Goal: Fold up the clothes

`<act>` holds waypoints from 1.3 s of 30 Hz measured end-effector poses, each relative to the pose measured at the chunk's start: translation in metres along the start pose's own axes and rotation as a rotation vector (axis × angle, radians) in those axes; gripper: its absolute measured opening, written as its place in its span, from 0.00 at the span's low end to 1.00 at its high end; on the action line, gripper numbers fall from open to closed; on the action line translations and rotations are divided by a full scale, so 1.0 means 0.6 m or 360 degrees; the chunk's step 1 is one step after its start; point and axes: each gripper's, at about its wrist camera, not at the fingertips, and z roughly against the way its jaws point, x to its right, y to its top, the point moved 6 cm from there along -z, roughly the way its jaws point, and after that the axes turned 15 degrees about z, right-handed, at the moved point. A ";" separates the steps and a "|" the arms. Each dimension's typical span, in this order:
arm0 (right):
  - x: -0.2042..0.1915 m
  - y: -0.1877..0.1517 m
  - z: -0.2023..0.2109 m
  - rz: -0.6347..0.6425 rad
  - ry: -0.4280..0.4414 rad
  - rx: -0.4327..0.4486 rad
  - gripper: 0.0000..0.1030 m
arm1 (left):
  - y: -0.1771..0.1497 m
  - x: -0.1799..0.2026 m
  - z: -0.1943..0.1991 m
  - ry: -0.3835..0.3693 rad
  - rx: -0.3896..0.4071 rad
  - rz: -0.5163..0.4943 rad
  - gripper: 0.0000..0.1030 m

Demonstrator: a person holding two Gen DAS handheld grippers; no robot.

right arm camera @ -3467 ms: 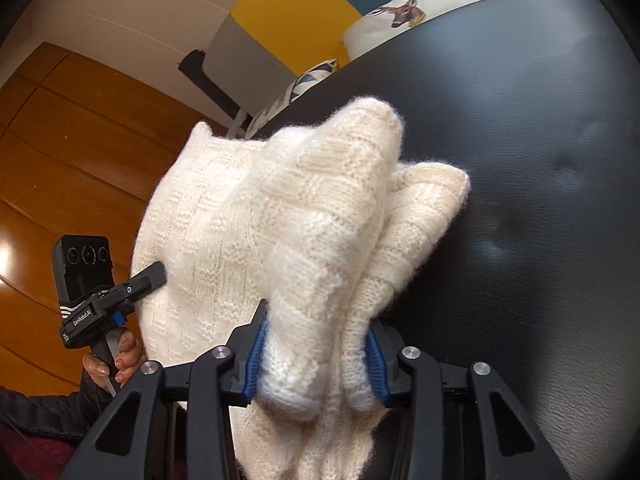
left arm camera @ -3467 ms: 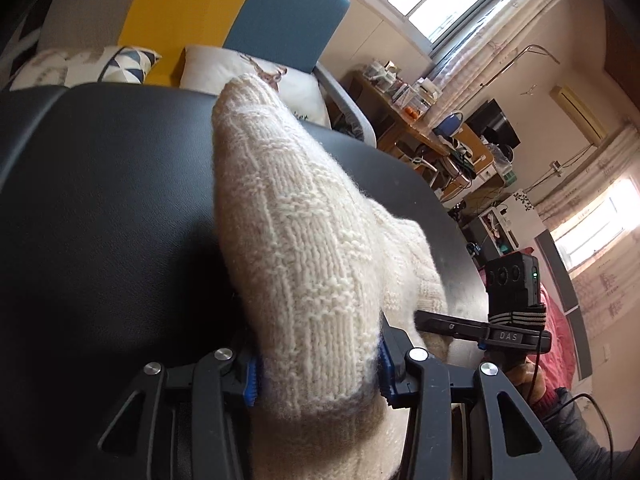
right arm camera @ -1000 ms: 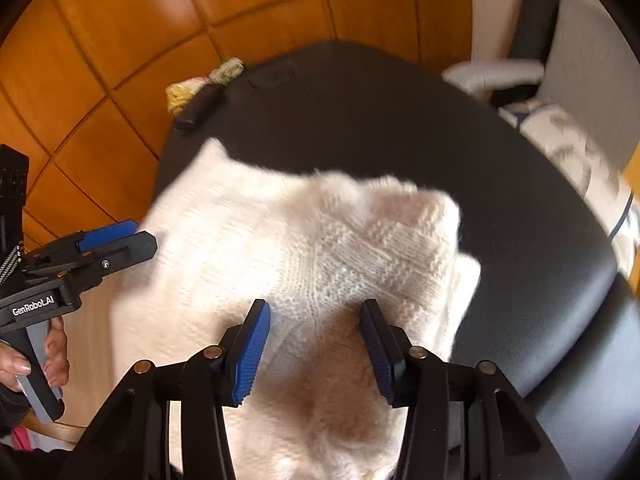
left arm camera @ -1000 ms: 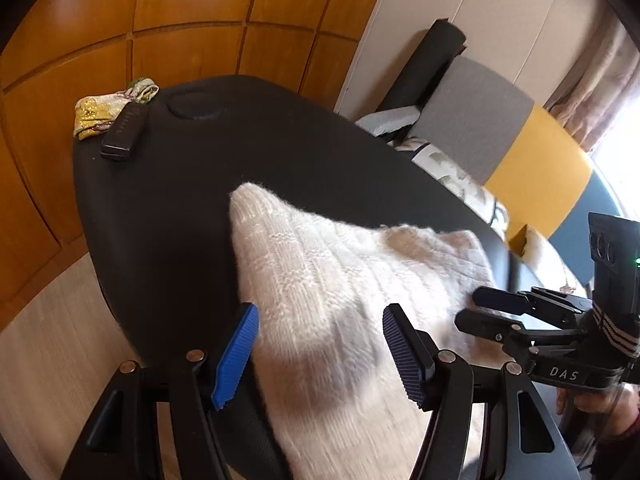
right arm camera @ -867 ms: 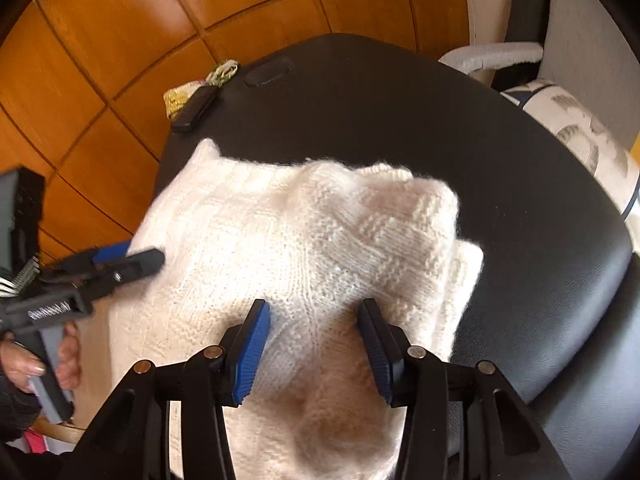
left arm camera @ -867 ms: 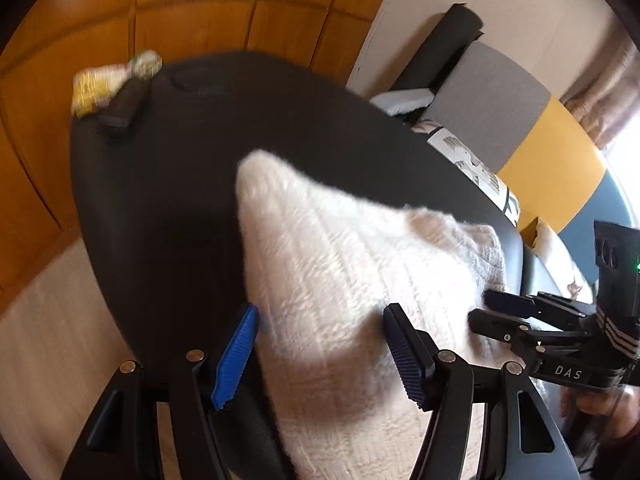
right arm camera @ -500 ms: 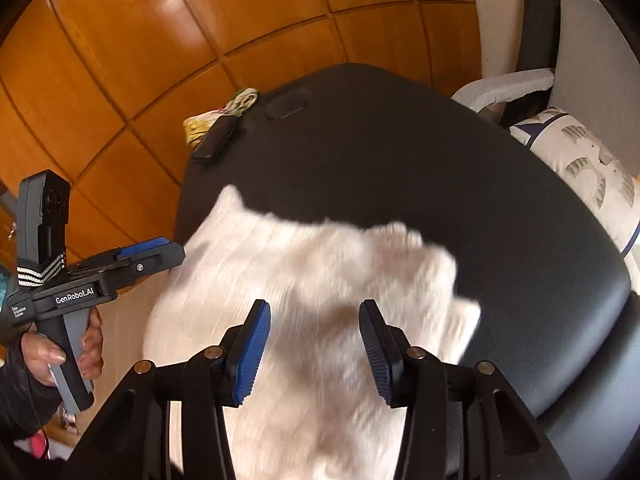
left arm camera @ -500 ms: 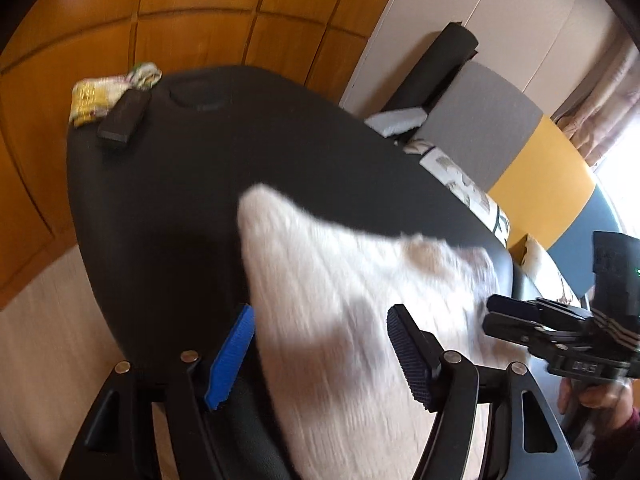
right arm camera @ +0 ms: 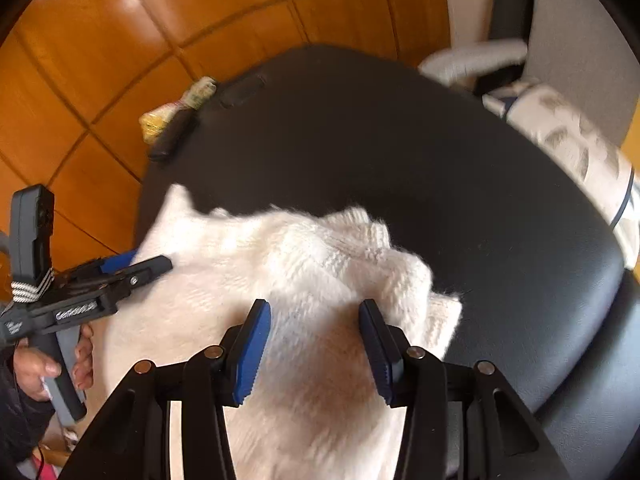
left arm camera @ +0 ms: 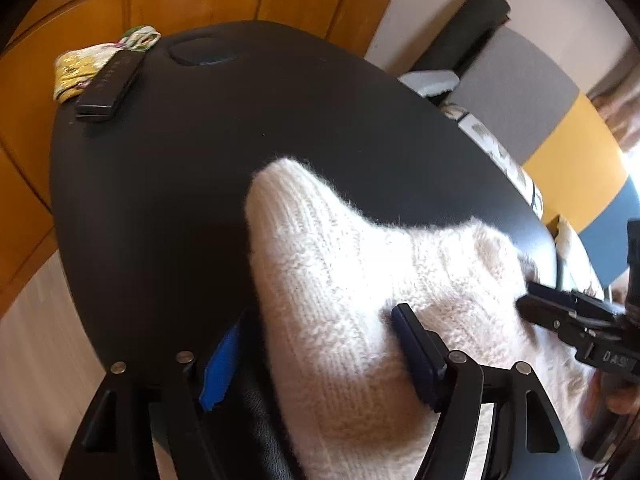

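The cream knitted sweater (left arm camera: 360, 300) lies folded on the black padded table (left arm camera: 200, 180). The left gripper (left arm camera: 316, 348) straddles its near edge, jaws opening, pads clear of the knit. The right gripper (right arm camera: 316, 344) hangs over the sweater's thick folded end, jaws apart, gripping nothing. A black remote (left arm camera: 110, 85) rests at the table's far corner.

Home living room, by the look of it. Warm orange wood-panelled wall (left arm camera: 208, 0) stood behind a black padded worktop (left arm camera: 280, 112). At the far right was a sofa in grey, yellow and blue blocks (left arm camera: 560, 120) with patterned cushions (right arm camera: 576, 148). A dark remote (left arm camera: 110, 86) lay on a floral cloth (left arm camera: 76, 68) at the worktop's far left edge. Pale wood floor (left arm camera: 36, 340) showed below.
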 end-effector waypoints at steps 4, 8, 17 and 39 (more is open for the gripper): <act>-0.069 -0.042 0.062 0.0168 0.0203 0.0086 0.45 | -0.016 0.014 0.079 -0.0082 0.0145 -0.0052 0.71; -0.109 -0.121 0.068 0.0201 0.0250 -0.0016 0.45 | -0.081 0.032 0.131 -0.0169 0.0159 -0.0124 0.71; -0.091 -0.186 0.080 -0.0127 0.0078 0.0143 0.46 | -0.201 0.031 0.093 -0.0035 0.0040 -0.0168 0.73; -0.225 -0.183 0.188 -0.0056 -0.0291 0.0433 0.76 | -0.198 0.009 0.324 0.0248 0.0477 -0.0041 0.99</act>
